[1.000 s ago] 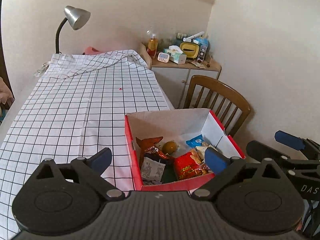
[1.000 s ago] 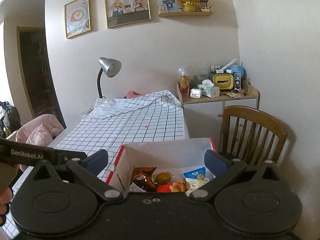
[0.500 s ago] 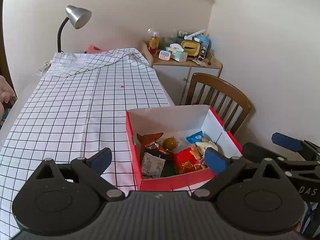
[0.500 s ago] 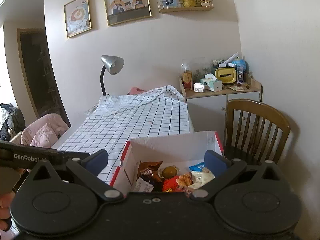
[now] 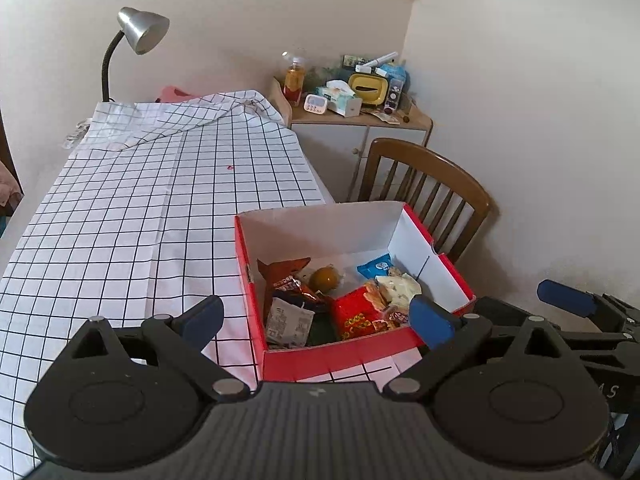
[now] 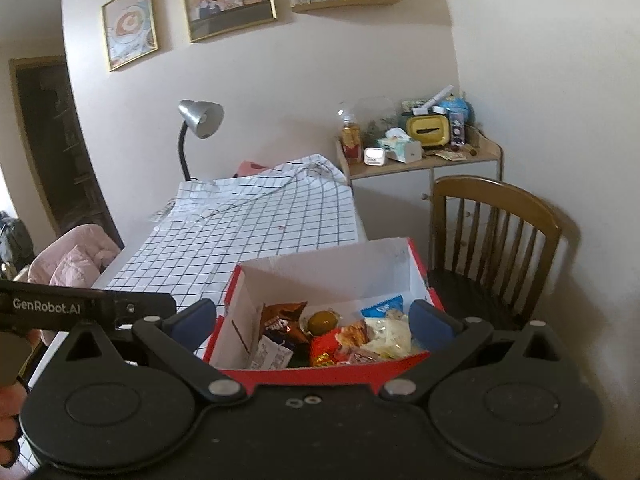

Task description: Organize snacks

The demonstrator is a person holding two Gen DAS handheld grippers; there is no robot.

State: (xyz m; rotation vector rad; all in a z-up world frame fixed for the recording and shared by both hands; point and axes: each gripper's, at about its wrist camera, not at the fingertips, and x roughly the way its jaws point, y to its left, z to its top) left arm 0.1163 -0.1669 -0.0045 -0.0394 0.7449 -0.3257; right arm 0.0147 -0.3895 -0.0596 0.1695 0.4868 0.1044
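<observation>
Right, both my left gripper [image 5: 316, 316] and right gripper [image 6: 312, 318] hang spread and empty above the snack box [image 5: 332, 360]; next I must choose one packet to pinch

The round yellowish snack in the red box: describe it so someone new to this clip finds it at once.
Start at the red box with white inner walls on the checked tablecloth, beside the wooden chair. Toward the middle of its back half, right of the brown snack bag, sits the round yellowish snack. It is the only ball-shaped item there; everything around it is a flat or crinkled packet.
</observation>
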